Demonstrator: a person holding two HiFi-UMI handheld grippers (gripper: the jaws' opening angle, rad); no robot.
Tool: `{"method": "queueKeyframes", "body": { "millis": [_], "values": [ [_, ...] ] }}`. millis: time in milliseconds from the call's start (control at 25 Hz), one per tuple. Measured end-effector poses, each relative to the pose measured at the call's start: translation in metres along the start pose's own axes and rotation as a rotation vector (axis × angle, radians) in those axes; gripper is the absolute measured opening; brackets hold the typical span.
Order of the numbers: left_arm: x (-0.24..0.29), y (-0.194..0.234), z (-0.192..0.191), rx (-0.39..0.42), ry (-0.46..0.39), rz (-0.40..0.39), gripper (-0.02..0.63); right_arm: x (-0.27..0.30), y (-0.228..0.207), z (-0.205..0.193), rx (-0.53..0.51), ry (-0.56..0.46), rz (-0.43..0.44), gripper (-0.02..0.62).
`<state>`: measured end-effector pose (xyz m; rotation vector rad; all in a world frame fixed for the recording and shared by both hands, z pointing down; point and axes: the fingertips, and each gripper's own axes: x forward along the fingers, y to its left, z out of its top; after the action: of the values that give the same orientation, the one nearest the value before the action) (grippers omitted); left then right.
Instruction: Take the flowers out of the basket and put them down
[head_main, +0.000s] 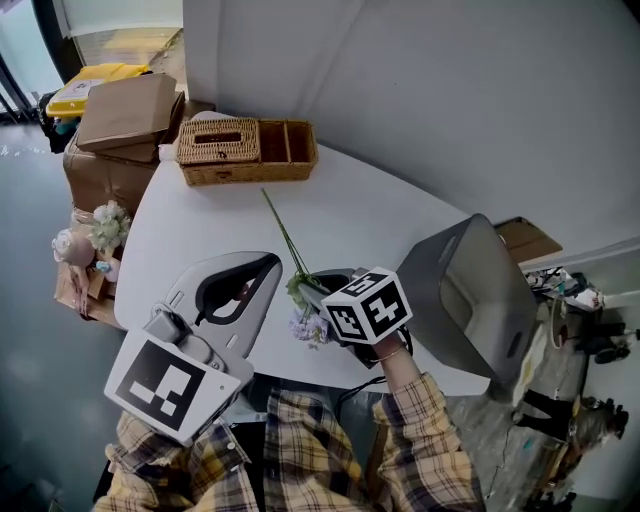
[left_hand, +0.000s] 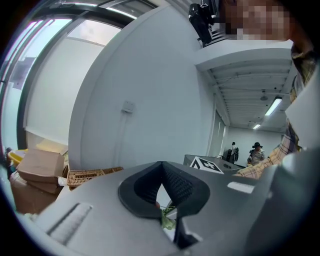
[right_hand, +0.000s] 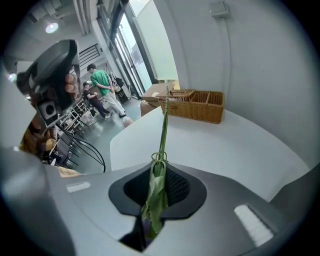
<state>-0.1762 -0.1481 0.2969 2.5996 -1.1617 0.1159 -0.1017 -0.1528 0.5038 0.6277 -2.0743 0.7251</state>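
In the head view, a white counter (head_main: 380, 215) carries a wicker basket (head_main: 247, 152) at its 11 o'clock edge, against the wall. A single flower (head_main: 285, 240) is well apart from the basket, near the middle. Its thin green stem points to 11 o'clock and its pale blossoms hang at 6 o'clock by the counter's near edge. The right gripper (head_main: 318, 290) sits at 5 o'clock and meets the flower at the leafy end of the stem. The left gripper (head_main: 265, 268) is at 7 o'clock, just beside the flower. A grey bin (head_main: 470, 295) stands at 3 o'clock, cardboard boxes (head_main: 125, 115) at 10 o'clock, and another bunch of flowers (head_main: 105, 228) lies at 9 o'clock, off the counter. In the left gripper view, the left gripper's (left_hand: 162, 167) jaws meet at their tips and clamp nothing. A scrap of green shows beyond them at 6 o'clock and the basket (left_hand: 85, 176) sits at 9 o'clock. In the right gripper view, the right gripper's (right_hand: 160, 167) jaws stand narrow, pressed on the flower's (right_hand: 163, 130) leaves and stem. The stem rises toward 12 o'clock, where the basket (right_hand: 197, 105) stands on the counter (right_hand: 225, 150). People stand far off at 10 o'clock.
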Motion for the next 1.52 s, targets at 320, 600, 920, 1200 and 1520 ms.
{"method": "queueKeyframes", "body": {
  "millis": [320, 600, 920, 1200, 1520],
  "values": [
    [-0.001, 0.015, -0.011, -0.017, 0.016, 0.016, 0.014, 0.054, -0.007, -0.033, 0.015, 0.099, -0.008, 0.045],
    [0.0, 0.016, -0.016, -0.033, 0.022, 0.025, 0.014, 0.082, -0.009, -0.046, 0.018, 0.117, 0.001, 0.051],
    [-0.001, 0.021, -0.022, -0.046, 0.028, 0.041, 0.014, 0.108, -0.019, -0.051, 0.027, 0.132, 0.017, 0.083],
    [-0.003, 0.023, -0.022, -0.055, 0.035, 0.053, 0.014, 0.111, -0.022, -0.054, 0.039, 0.148, 0.038, 0.104],
    [-0.005, 0.022, -0.02, -0.052, 0.027, 0.047, 0.014, 0.108, -0.016, -0.051, 0.042, 0.128, 0.055, 0.166]
  ]
}}
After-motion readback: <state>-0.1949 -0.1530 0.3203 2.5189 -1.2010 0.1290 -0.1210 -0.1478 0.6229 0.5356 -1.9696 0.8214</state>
